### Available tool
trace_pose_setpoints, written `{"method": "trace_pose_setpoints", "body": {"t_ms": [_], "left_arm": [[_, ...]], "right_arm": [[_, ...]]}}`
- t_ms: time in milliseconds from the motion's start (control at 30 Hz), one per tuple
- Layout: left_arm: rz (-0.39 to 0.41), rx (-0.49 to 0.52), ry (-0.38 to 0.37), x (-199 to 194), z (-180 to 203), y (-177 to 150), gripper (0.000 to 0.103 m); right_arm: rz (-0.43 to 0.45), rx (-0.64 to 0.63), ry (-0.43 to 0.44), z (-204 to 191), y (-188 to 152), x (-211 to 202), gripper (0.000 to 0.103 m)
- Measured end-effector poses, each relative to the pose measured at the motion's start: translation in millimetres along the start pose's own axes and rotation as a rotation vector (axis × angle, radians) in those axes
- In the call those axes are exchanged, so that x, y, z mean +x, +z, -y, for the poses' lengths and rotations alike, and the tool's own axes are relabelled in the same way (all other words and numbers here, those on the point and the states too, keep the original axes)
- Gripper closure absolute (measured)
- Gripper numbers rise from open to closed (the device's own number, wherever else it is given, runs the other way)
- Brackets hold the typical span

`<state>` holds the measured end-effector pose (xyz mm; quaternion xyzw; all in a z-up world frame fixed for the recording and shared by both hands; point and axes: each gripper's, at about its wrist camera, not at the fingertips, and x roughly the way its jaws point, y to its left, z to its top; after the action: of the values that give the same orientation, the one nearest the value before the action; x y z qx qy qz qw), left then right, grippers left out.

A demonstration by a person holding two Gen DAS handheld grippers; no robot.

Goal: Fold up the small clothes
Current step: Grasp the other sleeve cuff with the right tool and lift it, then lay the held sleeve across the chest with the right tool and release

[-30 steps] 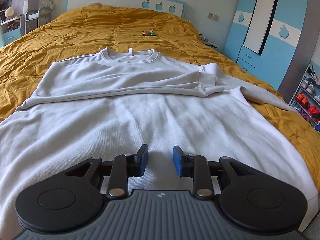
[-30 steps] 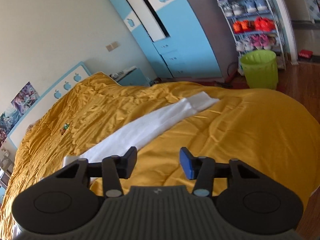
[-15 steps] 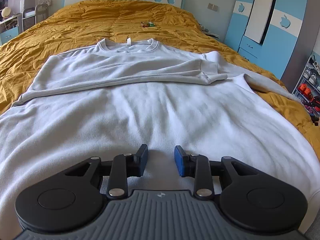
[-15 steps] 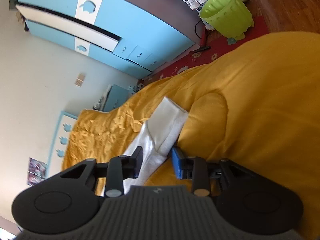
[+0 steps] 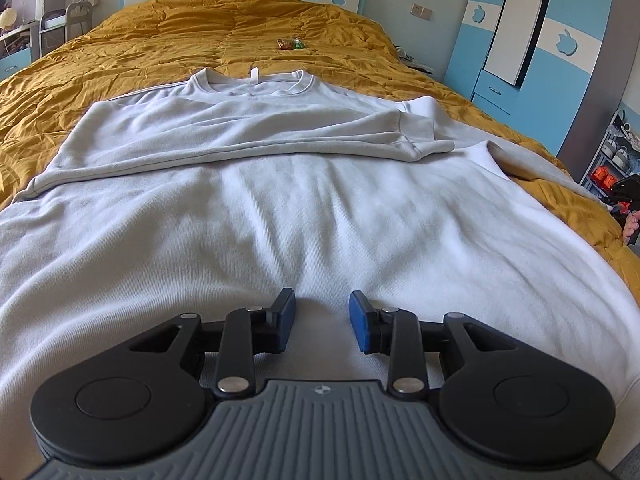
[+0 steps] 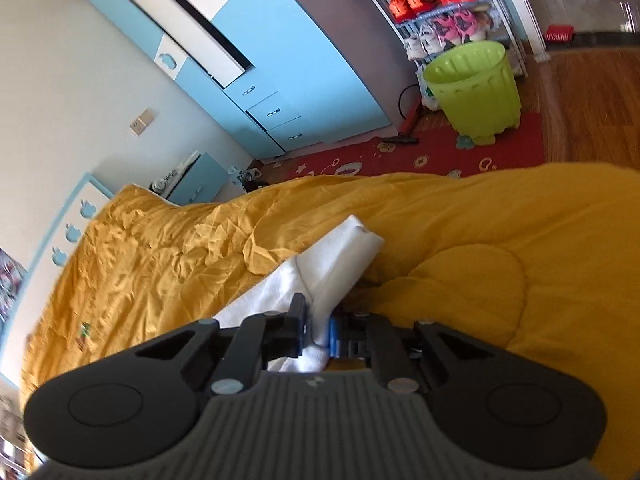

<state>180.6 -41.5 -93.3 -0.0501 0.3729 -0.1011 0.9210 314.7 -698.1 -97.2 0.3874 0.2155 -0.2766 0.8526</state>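
A white sweatshirt (image 5: 304, 208) lies flat on the yellow bedspread (image 5: 200, 40), collar at the far end. One sleeve (image 5: 248, 136) is folded across its chest. My left gripper (image 5: 322, 320) is open and empty, low over the sweatshirt's near hem. My right gripper (image 6: 318, 332) is shut on the other sleeve (image 6: 340, 260) near its cuff, and the cuff end sticks up past the fingers. The right gripper also shows at the far right edge in the left wrist view (image 5: 626, 196).
A small snack packet (image 5: 291, 43) lies on the bedspread beyond the collar. Blue wardrobes (image 6: 280, 80) stand to the right of the bed. A green bin (image 6: 476, 88) and a shoe rack (image 6: 440, 12) stand on the floor by a red rug.
My right gripper came down onto the outstretched sleeve and closed on it near the cuff. My left gripper moved slightly forward over the hem and stayed open.
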Motion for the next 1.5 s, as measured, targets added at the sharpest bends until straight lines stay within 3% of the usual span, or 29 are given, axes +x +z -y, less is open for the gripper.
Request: {"method": "trace_pose_setpoints", "body": {"t_ms": [100, 233, 367, 533, 700, 900, 1167, 1267, 1367, 1500], "left_arm": [[0.005, -0.008, 0.009, -1.7, -0.1, -0.6, 0.065], [-0.001, -0.001, 0.011, -6.6, 0.6, 3.7, 0.065], [0.005, -0.003, -0.022, -20.7, -3.7, 16.8, 0.065], [0.09, 0.069, 0.009, -46.2, -9.8, 23.6, 0.065], [0.161, 0.072, 0.057, -73.2, -37.9, 26.9, 0.065], [0.226, -0.023, 0.158, -81.3, -90.4, 22.5, 0.065], [0.221, -0.204, 0.117, -81.5, -154.3, 15.5, 0.065], [0.224, -0.229, 0.114, -84.4, -160.6, 13.5, 0.065], [0.178, -0.229, 0.166, -78.4, -163.4, 12.2, 0.065], [0.166, -0.266, 0.164, -76.5, -172.3, 9.0, 0.065]], "right_arm": [[0.056, -0.151, -0.006, -30.7, -3.4, -20.2, 0.098], [0.158, -0.264, 0.11, -69.1, -3.6, -66.8, 0.098], [0.202, -0.383, 0.221, -128.5, -5.8, -109.1, 0.098], [0.28, -0.593, 0.288, -209.3, -27.2, -158.7, 0.098], [0.302, -0.719, 0.371, -273.4, -65.0, -195.1, 0.098], [0.312, -0.807, 0.453, -352.1, -124.8, -235.8, 0.098], [0.311, -1.02, 0.509, -441.0, -241.5, -266.1, 0.098], [0.299, -1.109, 0.516, -464.4, -293.7, -268.1, 0.101], [0.287, -1.197, 0.496, -479.9, -346.6, -262.4, 0.101], [0.205, -1.275, 0.531, -485.9, -414.6, -246.3, 0.102]]}}
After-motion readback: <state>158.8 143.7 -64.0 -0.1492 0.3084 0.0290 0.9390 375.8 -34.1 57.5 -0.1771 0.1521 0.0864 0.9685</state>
